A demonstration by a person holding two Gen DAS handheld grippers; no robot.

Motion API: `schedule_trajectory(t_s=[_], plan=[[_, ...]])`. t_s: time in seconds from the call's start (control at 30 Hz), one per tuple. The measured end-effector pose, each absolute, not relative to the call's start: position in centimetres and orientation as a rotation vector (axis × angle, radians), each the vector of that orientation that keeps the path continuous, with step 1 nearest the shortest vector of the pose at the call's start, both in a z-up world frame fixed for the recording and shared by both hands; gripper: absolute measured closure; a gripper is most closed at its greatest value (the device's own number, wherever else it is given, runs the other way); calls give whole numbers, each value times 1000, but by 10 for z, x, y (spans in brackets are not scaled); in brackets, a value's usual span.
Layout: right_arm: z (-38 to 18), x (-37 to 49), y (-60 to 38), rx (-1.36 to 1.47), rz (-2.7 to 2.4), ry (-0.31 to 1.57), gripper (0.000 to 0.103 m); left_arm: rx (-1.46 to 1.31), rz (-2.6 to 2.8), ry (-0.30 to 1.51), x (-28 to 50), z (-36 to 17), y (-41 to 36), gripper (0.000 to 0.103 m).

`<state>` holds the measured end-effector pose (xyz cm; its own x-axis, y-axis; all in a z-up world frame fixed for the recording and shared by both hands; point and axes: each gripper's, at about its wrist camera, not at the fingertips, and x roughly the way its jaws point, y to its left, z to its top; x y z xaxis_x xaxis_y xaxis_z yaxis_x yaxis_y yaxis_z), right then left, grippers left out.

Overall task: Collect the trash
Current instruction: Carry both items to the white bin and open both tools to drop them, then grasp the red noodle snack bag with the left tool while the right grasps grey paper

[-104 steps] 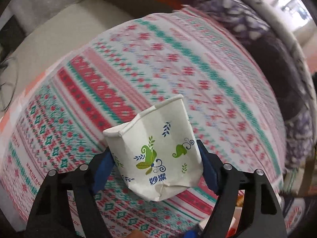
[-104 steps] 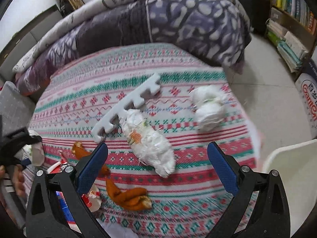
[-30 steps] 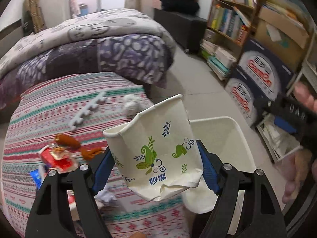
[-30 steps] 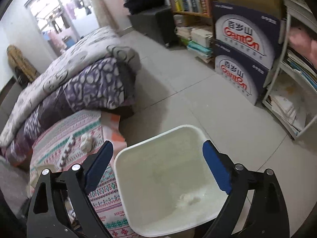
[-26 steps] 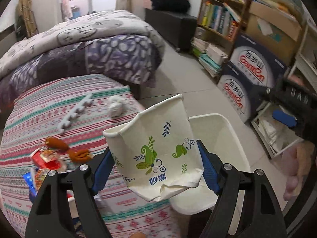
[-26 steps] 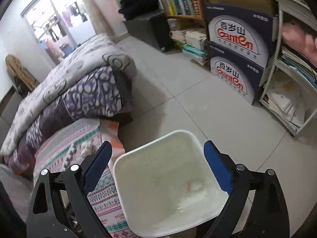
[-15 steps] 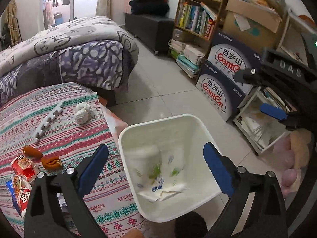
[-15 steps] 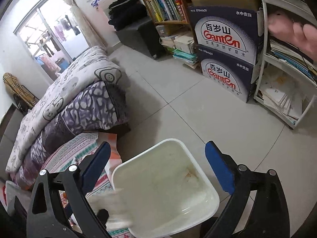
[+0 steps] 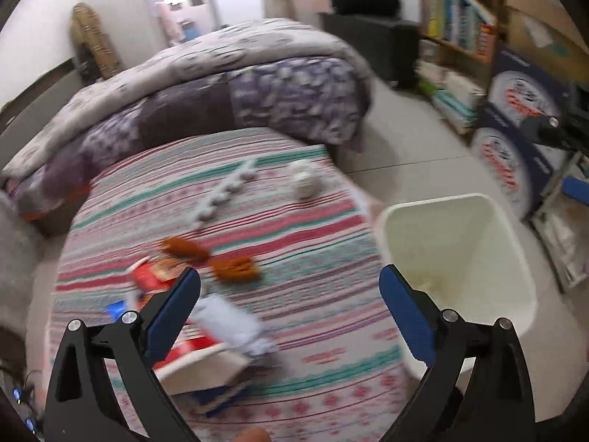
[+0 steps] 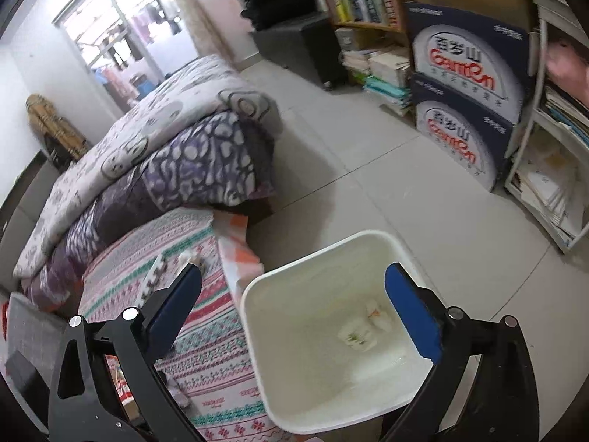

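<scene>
Now my left gripper [image 9: 289, 298] stands wide, empty; its jaws have just been opening. The paper cup [image 10: 355, 336] it clamped a second ago lies in the white bin [image 10: 313, 254]. My right gripper [image 10: 292, 307] gapes empty above that bin, its jaws widening too.

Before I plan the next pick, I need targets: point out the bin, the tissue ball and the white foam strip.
bin [image 10: 257, 335], right wrist view, on its left inner wall.
tissue ball [image 9: 304, 181], left wrist view, on its middle.
white foam strip [image 9: 224, 193], left wrist view, on its middle section.
</scene>
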<state>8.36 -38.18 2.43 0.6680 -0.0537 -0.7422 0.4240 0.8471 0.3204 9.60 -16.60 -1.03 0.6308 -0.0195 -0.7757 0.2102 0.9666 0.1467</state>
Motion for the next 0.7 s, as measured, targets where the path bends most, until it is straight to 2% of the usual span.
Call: schedule_trajectory(t_s=[0.33,0.7], plan=[[18,103,-334,430,-206,847,7,132,32,965,101,-19,-90,8],[7,115,-297,361,-157,894,7,-9,68,1085,114,-42,-55,8]])
